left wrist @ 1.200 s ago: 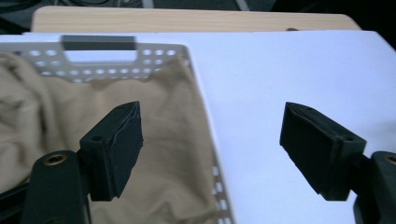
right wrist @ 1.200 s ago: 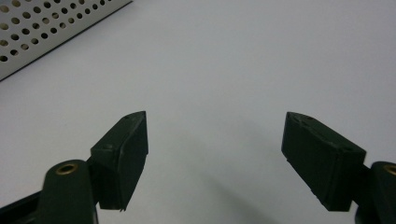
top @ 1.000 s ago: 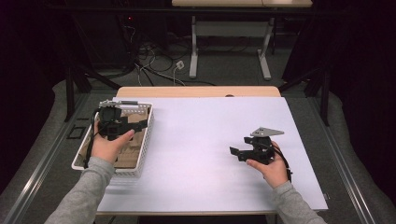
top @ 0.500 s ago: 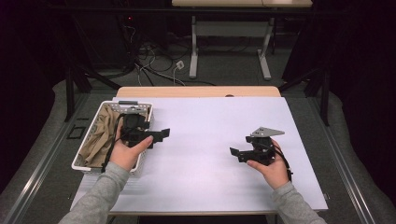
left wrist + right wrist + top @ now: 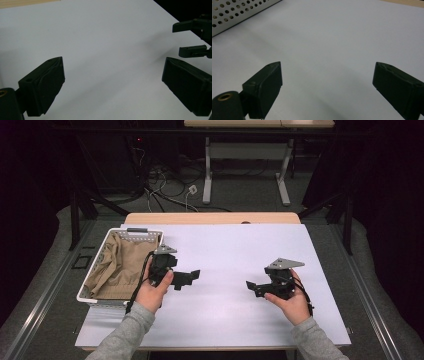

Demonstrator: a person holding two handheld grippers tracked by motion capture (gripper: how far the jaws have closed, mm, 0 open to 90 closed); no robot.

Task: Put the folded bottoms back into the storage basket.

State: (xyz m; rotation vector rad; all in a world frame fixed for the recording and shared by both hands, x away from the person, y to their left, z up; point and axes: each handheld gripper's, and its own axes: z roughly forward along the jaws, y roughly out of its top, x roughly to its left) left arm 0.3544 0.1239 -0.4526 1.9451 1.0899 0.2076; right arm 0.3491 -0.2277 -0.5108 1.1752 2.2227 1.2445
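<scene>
Nearby, basket point(image 5: 135, 236) of tan cloth point(image 5: 120, 262)

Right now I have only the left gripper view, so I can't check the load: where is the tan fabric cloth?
Observer: The tan fabric cloth lies inside the white perforated basket at the table's left edge.
Operator: Is my left gripper clear of it?
Observer: Yes. The left gripper is beside the basket's right wall, over the white table sheet. Its jaws have just been opening and are empty.
Operator: And the right gripper?
Observer: The right gripper faces the basket. Its jaws have just been opening, with nothing between them.
</scene>
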